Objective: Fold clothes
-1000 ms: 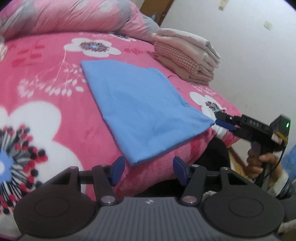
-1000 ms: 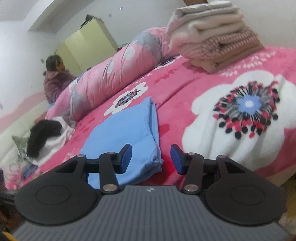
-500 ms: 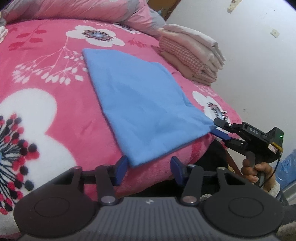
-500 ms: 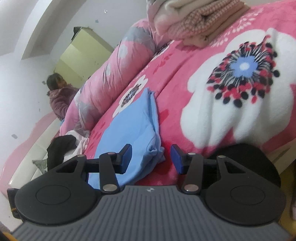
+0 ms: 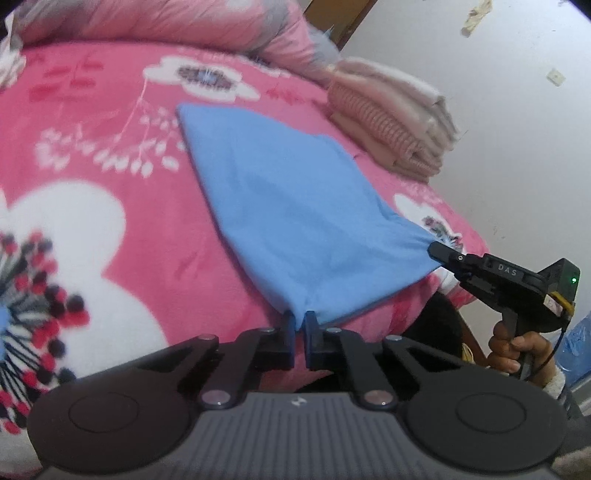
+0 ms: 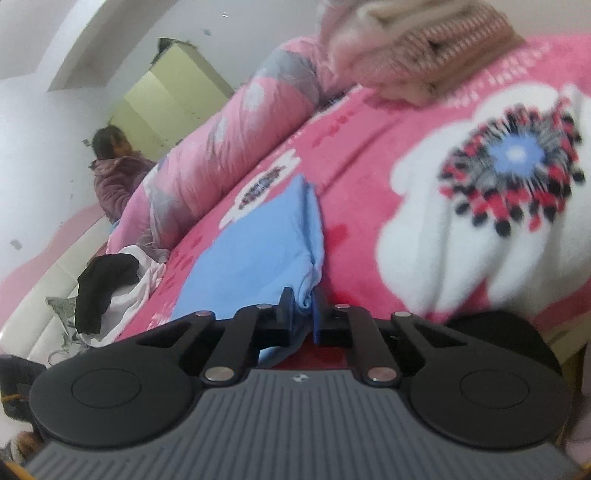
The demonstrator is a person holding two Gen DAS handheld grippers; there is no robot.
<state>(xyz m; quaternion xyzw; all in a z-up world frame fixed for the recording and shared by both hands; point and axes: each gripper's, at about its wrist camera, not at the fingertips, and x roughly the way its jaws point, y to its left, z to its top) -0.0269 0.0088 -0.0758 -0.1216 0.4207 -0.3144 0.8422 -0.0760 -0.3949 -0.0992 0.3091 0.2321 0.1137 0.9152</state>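
Pink floral bedding (image 5: 110,110) fills the left wrist view, with a rolled quilt (image 5: 184,22) along the far side and a stack of folded clothes (image 5: 391,118) by the white wall. On it lies the blue garment (image 5: 288,206), already doubled flat, its near edge at the lip of the bed. The left gripper (image 5: 299,325) has closed tight on the near left corner of that edge, a pinch of cloth between its blue pads, and the right gripper (image 5: 437,254), held in a hand (image 5: 517,350) off the side of the bed, is clamped on the other near corner, the hem between them drawn fairly straight. To fold well, I would judge that both corners should rise together, keep the hem taut and travel evenly toward the far edge, so the layers land square and do not drag the lower fold askew. From the right wrist view the same bedding runs up to the quilt (image 6: 229,147), and the right gripper (image 6: 303,306) is seen with its jaws closing on a bunched corner of the blue garment (image 6: 258,254), the cloth gathered thickly between them. Open bedding lies beyond the garment's far edge, room enough for the fold; the folded stack (image 6: 424,48) sits well to the right, a heap of dark and white clothes (image 6: 107,291) well to the left, and a person (image 6: 114,173) stands far back.
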